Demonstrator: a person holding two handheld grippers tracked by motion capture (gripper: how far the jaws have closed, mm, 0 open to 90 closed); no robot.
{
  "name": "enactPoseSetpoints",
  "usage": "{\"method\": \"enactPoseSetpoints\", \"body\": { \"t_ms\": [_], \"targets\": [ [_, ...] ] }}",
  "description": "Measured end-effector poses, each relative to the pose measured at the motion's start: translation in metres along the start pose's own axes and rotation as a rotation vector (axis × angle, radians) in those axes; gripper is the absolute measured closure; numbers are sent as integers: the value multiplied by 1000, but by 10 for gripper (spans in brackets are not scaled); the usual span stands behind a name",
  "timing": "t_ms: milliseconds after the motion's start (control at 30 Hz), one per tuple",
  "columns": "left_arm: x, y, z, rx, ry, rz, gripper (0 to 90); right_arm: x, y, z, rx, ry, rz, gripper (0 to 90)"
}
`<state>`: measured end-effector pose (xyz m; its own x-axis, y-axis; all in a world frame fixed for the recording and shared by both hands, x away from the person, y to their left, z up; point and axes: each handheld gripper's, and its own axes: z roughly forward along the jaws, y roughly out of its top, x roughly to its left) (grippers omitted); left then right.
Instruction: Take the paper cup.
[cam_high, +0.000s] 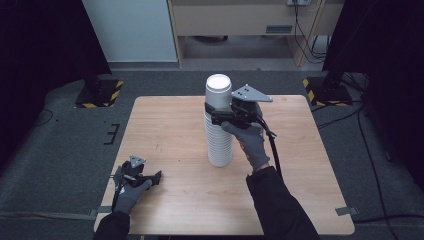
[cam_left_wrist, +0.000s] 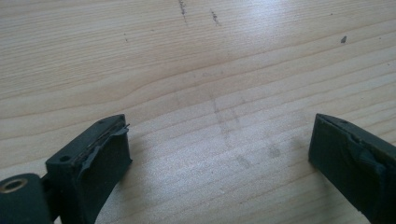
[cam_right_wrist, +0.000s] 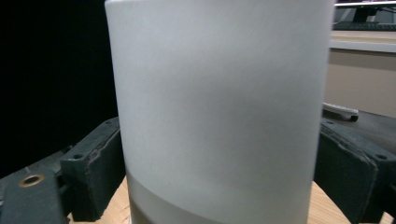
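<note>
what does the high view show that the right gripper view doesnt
High view alone: the whole stack of white cups upside down on the table, the left gripper resting near the table's near left corner, both gloved hands, and the floor around.

Right gripper view alone: a close look at the jaws standing on either side of the top cup, and the rim line of the next cup below it.

Both: the right gripper set around the top cup of the stack, with wood tabletop beneath.
</note>
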<state>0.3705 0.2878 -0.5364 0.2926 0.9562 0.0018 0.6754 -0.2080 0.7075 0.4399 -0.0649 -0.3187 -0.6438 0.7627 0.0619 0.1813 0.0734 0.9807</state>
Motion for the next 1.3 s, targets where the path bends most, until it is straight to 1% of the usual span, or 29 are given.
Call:
{"method": "enactPoseSetpoints", "body": {
  "t_ms": [100,333,533,667,733,800,867,1000,1300],
  "targets": [
    [0,0,0,1,-1,1,44,1,-1,1,8,-2,-9,122],
    [0,0,0,1,-1,1,44,2,0,2,5,-15,-21,139],
    [0,0,0,0,-3,1,44,2,1,1,10,-11,-21,143],
    [0,0,0,1,-3,2,43,2,5,-1,-18,0,-12,144],
    [0,0,0,1,-3,3,43,3,9,-2,-29,1,-16,144],
    [0,0,0,0,-3,2,43,3,11,-2,-35,-3,-26,144],
    [0,0,0,0,-3,2,43,4,12,-2,-39,-6,-17,144],
    [0,0,0,0,-3,2,43,4,13,-2,-38,-3,-21,144],
    [0,0,0,0,-3,2,43,4,23,-6,-78,8,1,144]
  ]
}}
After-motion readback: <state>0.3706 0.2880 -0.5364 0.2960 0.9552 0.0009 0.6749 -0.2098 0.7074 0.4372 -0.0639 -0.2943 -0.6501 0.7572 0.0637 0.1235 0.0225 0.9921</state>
